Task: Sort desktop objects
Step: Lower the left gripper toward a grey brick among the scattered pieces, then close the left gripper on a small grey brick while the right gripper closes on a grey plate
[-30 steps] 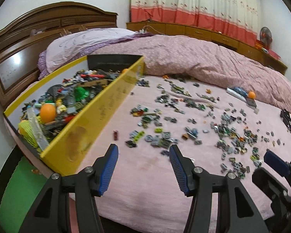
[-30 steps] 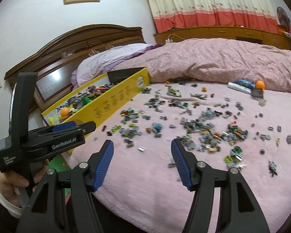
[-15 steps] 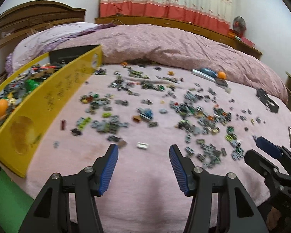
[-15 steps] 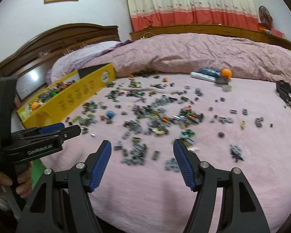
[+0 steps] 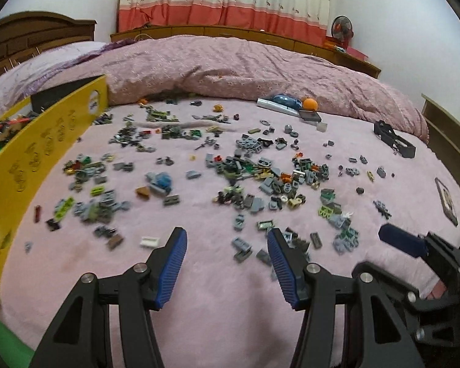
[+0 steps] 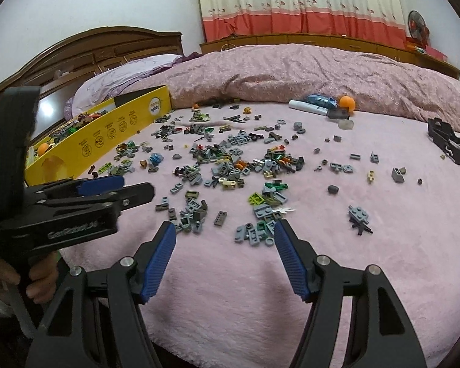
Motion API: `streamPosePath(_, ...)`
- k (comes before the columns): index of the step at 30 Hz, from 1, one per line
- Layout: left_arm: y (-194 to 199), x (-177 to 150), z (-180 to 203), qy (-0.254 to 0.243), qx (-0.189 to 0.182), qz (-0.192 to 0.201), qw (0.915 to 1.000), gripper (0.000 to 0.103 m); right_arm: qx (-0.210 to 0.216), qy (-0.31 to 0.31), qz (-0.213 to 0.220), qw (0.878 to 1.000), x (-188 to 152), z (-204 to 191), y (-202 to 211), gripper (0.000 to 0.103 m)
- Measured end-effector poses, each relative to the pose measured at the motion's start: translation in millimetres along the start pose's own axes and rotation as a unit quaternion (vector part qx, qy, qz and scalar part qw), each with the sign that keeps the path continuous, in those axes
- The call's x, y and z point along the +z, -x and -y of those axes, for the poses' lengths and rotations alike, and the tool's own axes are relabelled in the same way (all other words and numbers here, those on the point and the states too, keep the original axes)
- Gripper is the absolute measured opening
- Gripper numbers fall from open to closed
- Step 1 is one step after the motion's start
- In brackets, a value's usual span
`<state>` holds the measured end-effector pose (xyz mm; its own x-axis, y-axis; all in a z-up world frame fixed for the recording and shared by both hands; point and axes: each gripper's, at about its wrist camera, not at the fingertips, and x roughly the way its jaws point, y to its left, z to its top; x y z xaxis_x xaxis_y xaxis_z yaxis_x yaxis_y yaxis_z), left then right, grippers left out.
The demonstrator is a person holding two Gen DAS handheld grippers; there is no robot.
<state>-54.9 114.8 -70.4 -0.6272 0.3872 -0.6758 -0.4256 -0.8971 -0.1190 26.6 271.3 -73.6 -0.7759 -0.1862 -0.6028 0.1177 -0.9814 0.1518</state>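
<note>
So both claws hang over the near edge of the pink bed [image 5: 217,306], and neither has anything in it. The left claw [image 5: 227,263] is spread wide with bare blanket between its blue pads. The right claw [image 6: 225,254] is also open and empty; its jaws have just been opening a bit more, nothing between them.

The thing that matters: the scattered toy bricks [image 6: 230,165] lie ahead of both claws, further up the bed. The nearest clump, small grey plates [image 6: 254,233], sits just in front of the right claw, near its right-hand pad, so I'd guess that hand is better placed for the first pick. The left claw has a few grey bits [image 5: 242,248] just ahead between its tips, plus a little white piece [image 5: 149,240] off to the left.

Container-wise, the yellow box [image 6: 107,135] stands at the left side of the bed, already heaped with mixed bricks and an orange ball [image 6: 43,148]. The left hand is nearer to it.
</note>
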Motion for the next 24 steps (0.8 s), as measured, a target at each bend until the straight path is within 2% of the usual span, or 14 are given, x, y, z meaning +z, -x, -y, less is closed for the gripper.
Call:
streamPosePath(5,-17.2,9.5,4.1,-0.009,-0.007,0.012,0.9999,0.056,-0.001,-0.003,0.005,1.000,-2.5,5.4,-1.8,0.068)
streamPosePath(7,-23.4,13.4,6.9,-0.017,-0.005,0.017,0.9997,0.052,-0.004,-0.004,0.004,1.000,-3.9,7.5,-3.4,0.068)
streamPosePath(17,-52.2,20.2,17.6,-0.041,0.002,0.010,0.9991,0.049,0.003,-0.013,0.003,1.000,-7.4,16.8,-11.7,0.068)
streamPosePath(24,-65.4,21.7,13.9,-0.035,0.011,0.002,0.9993,0.038,0.009,-0.020,-0.004,1.000,-13.0,20.5,-19.2,0.068)
